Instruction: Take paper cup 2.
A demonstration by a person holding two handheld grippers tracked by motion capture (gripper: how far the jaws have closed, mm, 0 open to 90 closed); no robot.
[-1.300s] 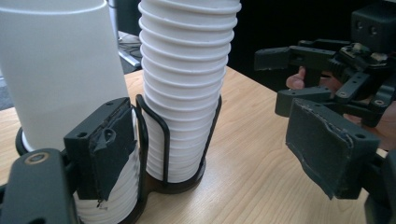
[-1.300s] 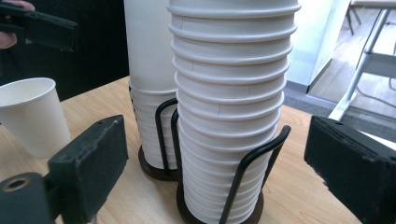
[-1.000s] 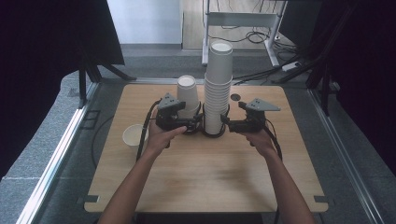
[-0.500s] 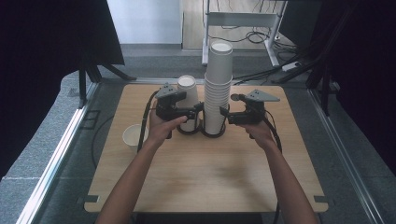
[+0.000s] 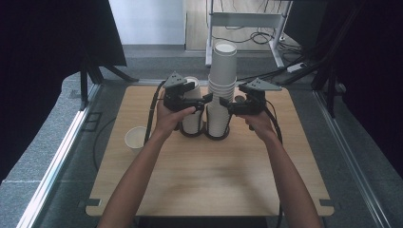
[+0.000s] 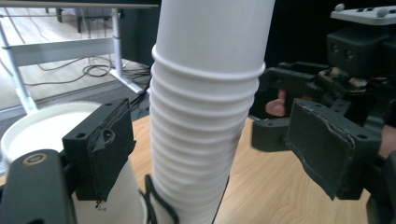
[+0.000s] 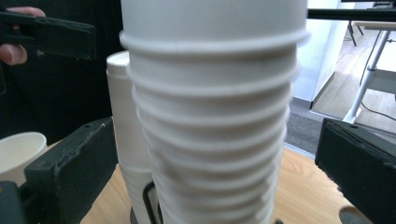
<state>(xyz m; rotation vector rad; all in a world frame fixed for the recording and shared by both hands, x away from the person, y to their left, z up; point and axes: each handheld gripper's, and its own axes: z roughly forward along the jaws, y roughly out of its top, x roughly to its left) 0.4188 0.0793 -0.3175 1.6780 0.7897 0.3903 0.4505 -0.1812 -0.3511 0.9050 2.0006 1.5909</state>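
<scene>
Holding both jaw pairs apart, I am bracketing the tall stack of white cups [image 5: 221,95] on the desk [image 5: 209,175] with my left hand-held gripper [image 5: 202,100] and right hand-held gripper [image 5: 227,102]. A shorter cup stack [image 5: 192,111] is standing just beside it, and a single cup [image 5: 135,138] is sitting near the desk's left edge.

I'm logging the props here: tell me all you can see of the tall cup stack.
The tall cup stack is many nested white cups, paper by the look, their rolled rims forming ridges up its lower part. It stands upright, slightly bent, in a black ring holder on the wooden table, beside a shorter stack. Open jaws flank it.
</scene>
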